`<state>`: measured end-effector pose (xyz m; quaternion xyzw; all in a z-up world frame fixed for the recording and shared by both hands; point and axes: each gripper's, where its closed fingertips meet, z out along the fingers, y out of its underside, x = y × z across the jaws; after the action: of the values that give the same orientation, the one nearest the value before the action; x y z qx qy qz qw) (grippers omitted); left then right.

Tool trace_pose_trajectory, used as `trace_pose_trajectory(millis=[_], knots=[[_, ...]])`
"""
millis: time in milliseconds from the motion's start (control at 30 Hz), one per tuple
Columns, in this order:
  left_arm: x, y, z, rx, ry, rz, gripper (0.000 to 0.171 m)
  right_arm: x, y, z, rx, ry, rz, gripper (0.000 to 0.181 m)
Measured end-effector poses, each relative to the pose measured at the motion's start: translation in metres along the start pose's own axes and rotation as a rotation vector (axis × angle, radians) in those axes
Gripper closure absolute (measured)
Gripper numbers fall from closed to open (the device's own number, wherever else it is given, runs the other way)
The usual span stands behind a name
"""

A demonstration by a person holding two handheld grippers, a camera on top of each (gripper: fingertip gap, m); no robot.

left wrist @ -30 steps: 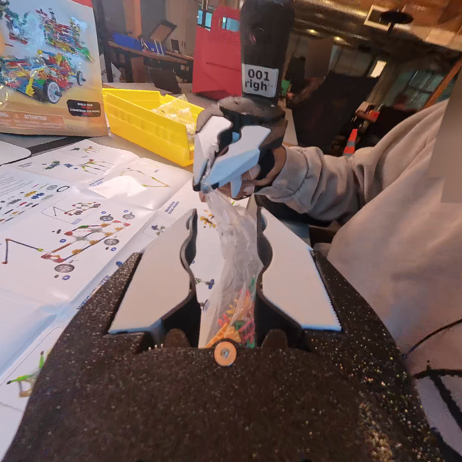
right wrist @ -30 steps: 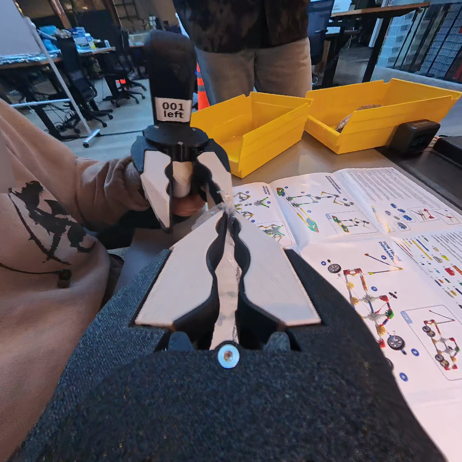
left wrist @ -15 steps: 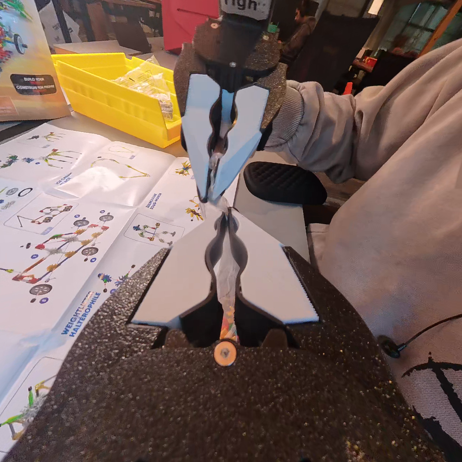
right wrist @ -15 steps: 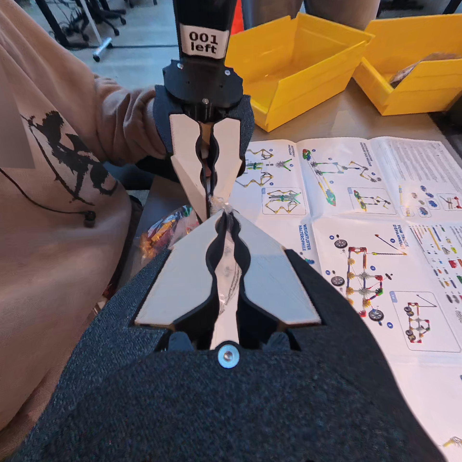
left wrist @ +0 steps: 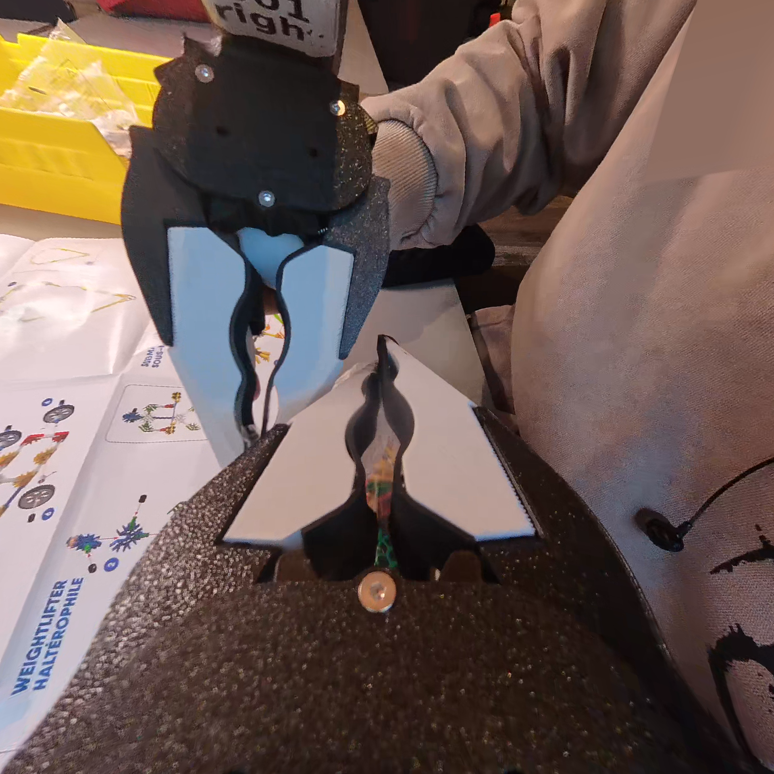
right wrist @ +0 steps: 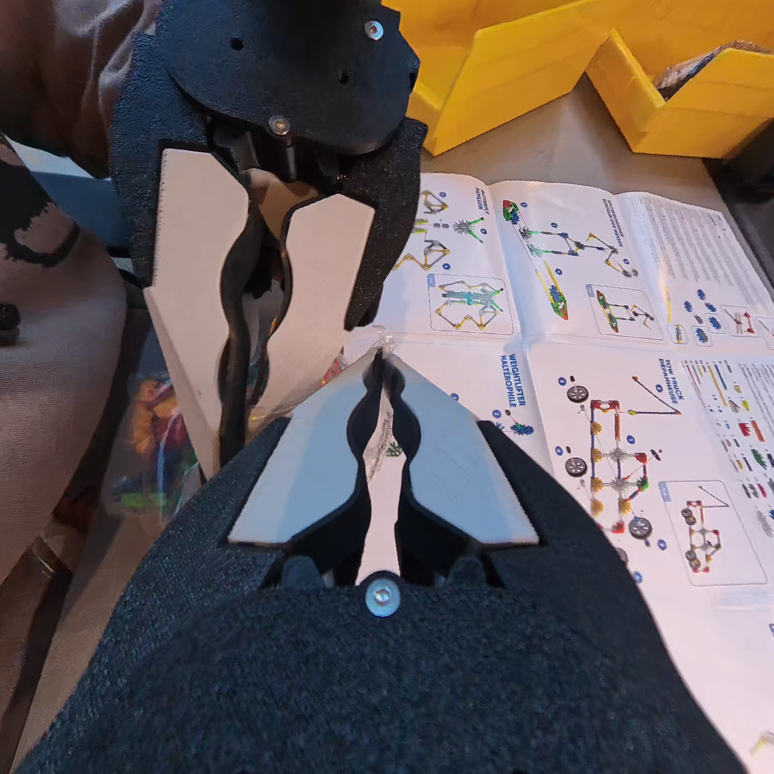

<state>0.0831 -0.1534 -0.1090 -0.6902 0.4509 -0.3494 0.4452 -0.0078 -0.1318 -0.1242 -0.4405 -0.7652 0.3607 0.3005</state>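
A clear plastic bag of small coloured building pieces is held between both grippers. My left gripper (left wrist: pixel 381 341) is shut on it, and the pieces (left wrist: pixel 379 465) show between its fingers. My right gripper (right wrist: pixel 379 356) is shut on a crumpled end of the plastic (right wrist: pixel 383 341). The two grippers cross side by side, tips pointing opposite ways. The right gripper also shows in the left wrist view (left wrist: pixel 251 431), and the left gripper in the right wrist view (right wrist: pixel 230 444). The bag's full part (right wrist: pixel 155 439) hangs blurred behind the left gripper, by the person's lap.
Printed instruction sheets (right wrist: pixel 586 356) cover the table and also show in the left wrist view (left wrist: pixel 83 377). Yellow bins (right wrist: pixel 523 75) stand at the back, and one (left wrist: pixel 50 167) holds clear bags. A person's beige sleeve (left wrist: pixel 502 125) and body are close by. My right fingertips sit around 8 cm from my left ones.
The left gripper shut on the bag. Both grippers then came together from tip to tip and now overlap side by side, lower and nearer the table.
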Motion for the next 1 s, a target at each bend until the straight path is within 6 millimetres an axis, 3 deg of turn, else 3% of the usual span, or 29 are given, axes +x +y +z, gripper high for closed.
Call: trace_pose_trajectory(millis=[300, 467, 633, 767, 933, 1000], knots=[[-0.004, 0.01, 0.001, -0.035, -0.016, 0.011, 0.171, 0.018, -0.001, 0.017, 0.111, 0.069, 0.082, 0.181], [-0.004, -0.004, -0.006, 0.051, -0.02, 0.01, 0.171, 0.032, -0.012, -0.006, 0.203, 0.1, 0.163, 0.181], [-0.013, -0.001, -0.008, 0.029, -0.115, 0.041, 0.171, 0.038, -0.022, -0.048, 0.279, 0.175, 0.102, 0.181], [-0.026, -0.005, -0.019, 0.086, -0.202, -0.039, 0.146, 0.033, -0.028, -0.079, 0.325, 0.185, 0.106, 0.181], [-0.03, -0.025, -0.019, 0.196, -0.229, -0.149, 0.144, 0.023, -0.03, -0.081, 0.335, 0.174, 0.105, 0.181], [-0.038, -0.024, -0.017, 0.167, -0.288, -0.146, 0.167, 0.023, -0.034, -0.077, 0.336, 0.189, 0.087, 0.181]])
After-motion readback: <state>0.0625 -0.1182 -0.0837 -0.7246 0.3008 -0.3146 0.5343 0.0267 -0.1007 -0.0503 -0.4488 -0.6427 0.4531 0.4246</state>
